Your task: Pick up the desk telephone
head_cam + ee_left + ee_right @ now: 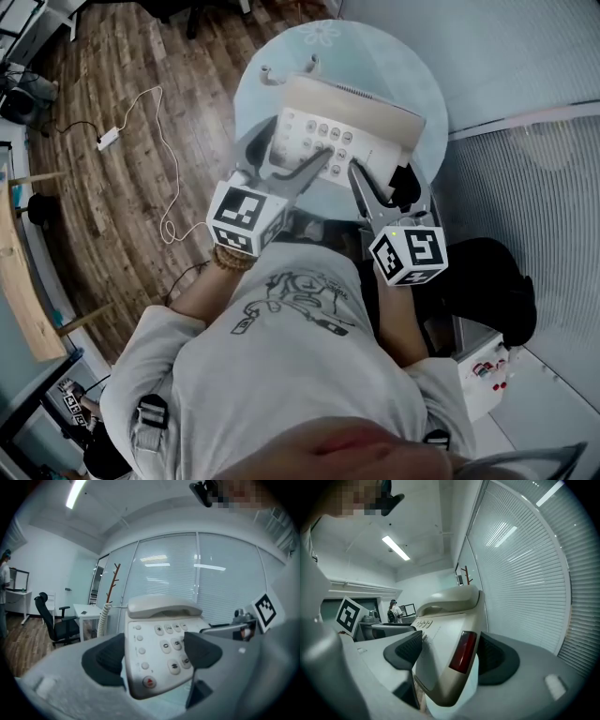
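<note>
The beige desk telephone (337, 131) hangs above the round glass table (272, 66), its handset (354, 105) resting in the cradle. My left gripper (286, 161) is shut on the phone's near left corner; in the left gripper view its dark pads (105, 658) clamp the keypad end of the telephone (159, 644). My right gripper (384, 183) is shut on the near right side. In the right gripper view the pads (497, 660) press both faces of the phone's edge (445, 639), beside a red window. The coiled cord (104, 618) trails off the left side.
Window blinds (525, 169) close off the right side. On the wooden floor at left lie a white power strip (108, 139) and its cable. A black seat (487, 281) and a white box (483, 375) stand at right. Farther off stand an office chair (56, 623) and a coat rack (112, 581).
</note>
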`<state>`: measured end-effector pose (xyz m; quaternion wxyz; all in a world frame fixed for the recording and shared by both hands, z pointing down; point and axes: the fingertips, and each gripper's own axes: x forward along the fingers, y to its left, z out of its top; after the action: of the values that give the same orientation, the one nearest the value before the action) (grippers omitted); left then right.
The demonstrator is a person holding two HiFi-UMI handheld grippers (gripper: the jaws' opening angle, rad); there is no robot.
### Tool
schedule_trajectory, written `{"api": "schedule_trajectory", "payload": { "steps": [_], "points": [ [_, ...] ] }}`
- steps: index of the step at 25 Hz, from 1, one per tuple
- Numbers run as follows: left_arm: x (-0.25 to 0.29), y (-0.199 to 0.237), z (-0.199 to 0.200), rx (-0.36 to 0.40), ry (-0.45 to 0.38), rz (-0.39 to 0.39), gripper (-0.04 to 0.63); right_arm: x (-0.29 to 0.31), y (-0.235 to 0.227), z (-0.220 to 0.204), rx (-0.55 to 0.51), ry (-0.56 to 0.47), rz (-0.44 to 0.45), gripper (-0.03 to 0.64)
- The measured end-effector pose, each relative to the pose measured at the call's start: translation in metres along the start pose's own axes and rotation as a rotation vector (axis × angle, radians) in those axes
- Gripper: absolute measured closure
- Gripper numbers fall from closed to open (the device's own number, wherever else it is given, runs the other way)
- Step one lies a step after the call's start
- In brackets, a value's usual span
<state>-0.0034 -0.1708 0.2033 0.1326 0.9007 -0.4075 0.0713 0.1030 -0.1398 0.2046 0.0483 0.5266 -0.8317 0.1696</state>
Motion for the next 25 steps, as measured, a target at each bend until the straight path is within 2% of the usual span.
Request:
{"api": "schedule_trajectory", "payload": {
  "steps": [12, 25],
  "points": [
    [-0.018, -0.006, 0.029, 0.029, -0.066, 0.004, 0.201, -0.011, 0.016, 0.030, -0.036, -0.068, 0.006, 0.264],
    [-0.018, -0.003, 0.028, 0.026, -0.071, -0.003, 0.202, -0.009, 0.017, 0.029, -0.034, -0.075, 0.003, 0.263]
  ]
}}
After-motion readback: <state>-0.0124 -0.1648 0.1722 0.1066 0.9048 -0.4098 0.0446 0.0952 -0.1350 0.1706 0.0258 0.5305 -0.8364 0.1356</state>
